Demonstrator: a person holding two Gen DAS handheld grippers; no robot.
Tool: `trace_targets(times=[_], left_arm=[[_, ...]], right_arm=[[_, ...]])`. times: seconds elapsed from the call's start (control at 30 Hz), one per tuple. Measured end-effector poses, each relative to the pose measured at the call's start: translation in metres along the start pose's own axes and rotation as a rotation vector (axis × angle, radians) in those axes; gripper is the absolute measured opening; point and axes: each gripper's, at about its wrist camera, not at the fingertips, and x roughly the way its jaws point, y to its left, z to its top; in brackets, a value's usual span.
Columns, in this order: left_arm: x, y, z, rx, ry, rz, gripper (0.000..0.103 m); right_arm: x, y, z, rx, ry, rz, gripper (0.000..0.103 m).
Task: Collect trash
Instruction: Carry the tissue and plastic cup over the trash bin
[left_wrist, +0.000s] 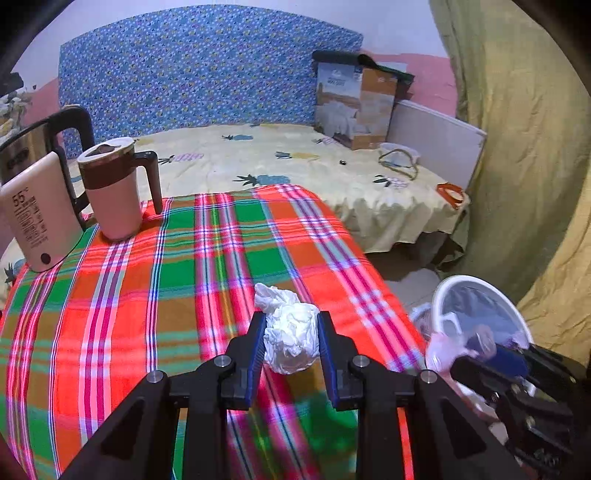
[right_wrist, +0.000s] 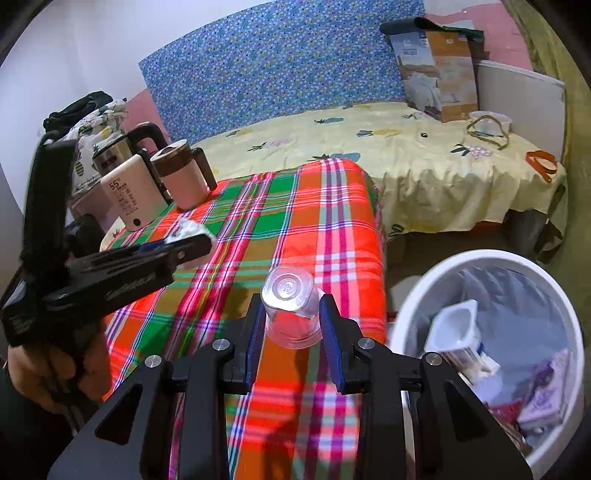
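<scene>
My left gripper (left_wrist: 291, 317) is shut on a crumpled white paper wad (left_wrist: 291, 339), held just above the plaid tablecloth (left_wrist: 166, 295). The right gripper (right_wrist: 291, 301) is shut on a clear plastic cup (right_wrist: 291, 317), whose base faces the camera, above the table's right side. A white trash bin (right_wrist: 424, 284) stands on the floor to the right of the table, with a white carton and wrappers inside. In the right wrist view the left gripper (right_wrist: 184, 247), in a person's hand, hovers over the table's left part with the wad (right_wrist: 188, 227). The bin's rim (left_wrist: 437, 299) also shows in the left wrist view.
A steel kettle (left_wrist: 26, 147), a pink lidded mug (left_wrist: 114, 192) and a cream device marked 55 (left_wrist: 37, 218) stand at the table's far left. Behind is a bed (left_wrist: 295, 166) with a cardboard box (left_wrist: 354, 107). A yellow curtain (left_wrist: 517, 147) hangs on the right.
</scene>
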Motion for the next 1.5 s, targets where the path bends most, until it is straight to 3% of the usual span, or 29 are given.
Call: trace_targets(times=[0.37, 0.7, 1.07, 1.5], left_arm=[[-0.058, -0.034, -0.047, 0.007, -0.027, -0.052, 0.028], [-0.086, -0.051, -0.073, 0.011, -0.039, -0.089, 0.028], [-0.089, -0.070, -0.075, 0.033, -0.039, -0.119, 0.028], [-0.060, -0.105, -0.066, 0.089, -0.009, -0.158, 0.028]], right_arm=[[-0.039, -0.005, -0.020, 0.003, -0.030, -0.034, 0.032], [-0.051, -0.005, -0.030, -0.012, -0.035, -0.037, 0.032], [-0.057, -0.013, -0.036, -0.002, -0.046, -0.050, 0.032], [-0.064, -0.047, -0.043, 0.056, -0.057, -0.081, 0.032]])
